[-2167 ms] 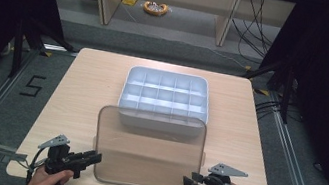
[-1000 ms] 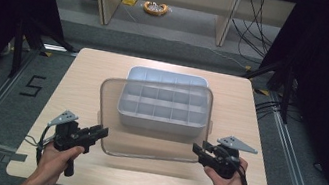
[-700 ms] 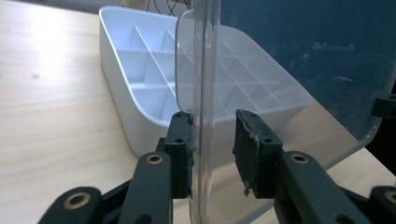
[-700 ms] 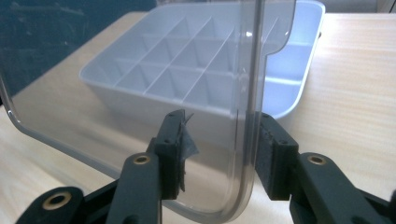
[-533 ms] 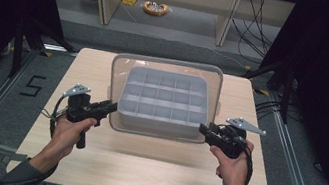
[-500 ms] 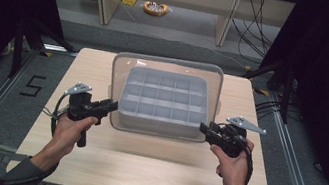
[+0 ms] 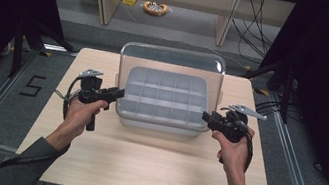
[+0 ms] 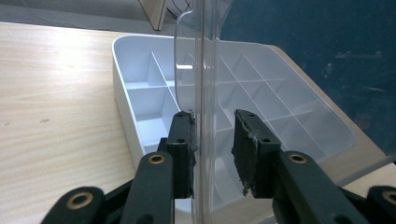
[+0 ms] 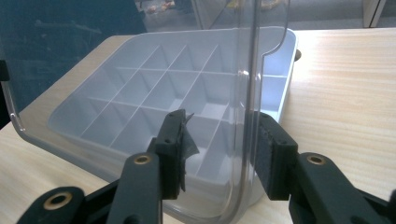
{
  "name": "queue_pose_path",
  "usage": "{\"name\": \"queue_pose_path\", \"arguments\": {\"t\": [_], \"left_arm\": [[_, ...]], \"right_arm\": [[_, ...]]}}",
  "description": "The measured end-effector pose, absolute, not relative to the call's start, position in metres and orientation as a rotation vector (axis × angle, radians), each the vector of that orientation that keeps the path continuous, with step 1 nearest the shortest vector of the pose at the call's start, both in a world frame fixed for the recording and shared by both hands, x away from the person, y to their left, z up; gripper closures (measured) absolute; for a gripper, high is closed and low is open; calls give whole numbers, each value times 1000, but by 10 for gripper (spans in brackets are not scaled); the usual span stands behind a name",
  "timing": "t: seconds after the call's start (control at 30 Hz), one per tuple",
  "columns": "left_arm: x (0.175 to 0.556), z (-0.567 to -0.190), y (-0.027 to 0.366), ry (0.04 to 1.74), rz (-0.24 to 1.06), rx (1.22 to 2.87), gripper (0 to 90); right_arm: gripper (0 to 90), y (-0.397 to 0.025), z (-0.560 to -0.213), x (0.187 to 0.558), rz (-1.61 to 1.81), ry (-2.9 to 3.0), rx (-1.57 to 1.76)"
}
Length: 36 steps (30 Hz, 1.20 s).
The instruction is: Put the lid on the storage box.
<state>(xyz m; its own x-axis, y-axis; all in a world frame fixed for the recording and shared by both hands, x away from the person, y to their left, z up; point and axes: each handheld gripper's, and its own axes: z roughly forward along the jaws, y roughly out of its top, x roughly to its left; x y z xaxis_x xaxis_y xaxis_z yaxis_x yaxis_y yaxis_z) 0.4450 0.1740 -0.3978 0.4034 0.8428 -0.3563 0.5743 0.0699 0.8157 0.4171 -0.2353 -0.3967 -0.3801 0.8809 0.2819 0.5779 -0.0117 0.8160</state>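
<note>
Clear lid (image 7: 172, 63) held over the divided tray (image 7: 164, 97) near the bench's (image 7: 150, 166) far edge, left tongs (image 7: 119, 94) at the lid's left edge, right tongs (image 7: 206, 115) at its right edge, both hands low on the bench.

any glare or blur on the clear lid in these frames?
High view: lid hazy, softly veiling the tray. Left gripper view: lid edge-on, sharp, small highlight. Right gripper view: lid rim bright, the room behind dark and soft.

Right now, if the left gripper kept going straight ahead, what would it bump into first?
Probably the clear lid: its edge already stands between the left gripper's jaws. Just behind lies the white divided box.
</note>
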Motion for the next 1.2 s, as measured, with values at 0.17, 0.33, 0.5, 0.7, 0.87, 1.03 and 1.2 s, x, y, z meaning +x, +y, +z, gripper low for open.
{"name": "queue_pose_path", "arguments": {"t": [0.17, 0.33, 0.5, 0.7, 0.87, 1.03, 1.2], "left_arm": [[456, -395, 174, 1300, 308, 1612, 664], [466, -398, 173, 1338, 304, 1612, 656], [476, -404, 172, 1381, 286, 1617, 640], [484, -410, 169, 1408, 274, 1639, 620], [488, -412, 167, 1423, 267, 1643, 614], [493, -414, 167, 1441, 266, 1648, 612], [496, -417, 166, 1451, 268, 1649, 609]], "right_arm": [[595, -234, -395, 427, 1350, 1956, 1581], [592, -232, -399, 437, 1343, 1954, 1588], [590, -231, -402, 445, 1340, 1959, 1582], [577, -231, -405, 453, 1336, 1954, 1596], [569, -232, -411, 458, 1333, 1963, 1618], [566, -232, -414, 461, 1335, 1978, 1635], [561, -230, -420, 465, 1321, 1970, 1673]]}}
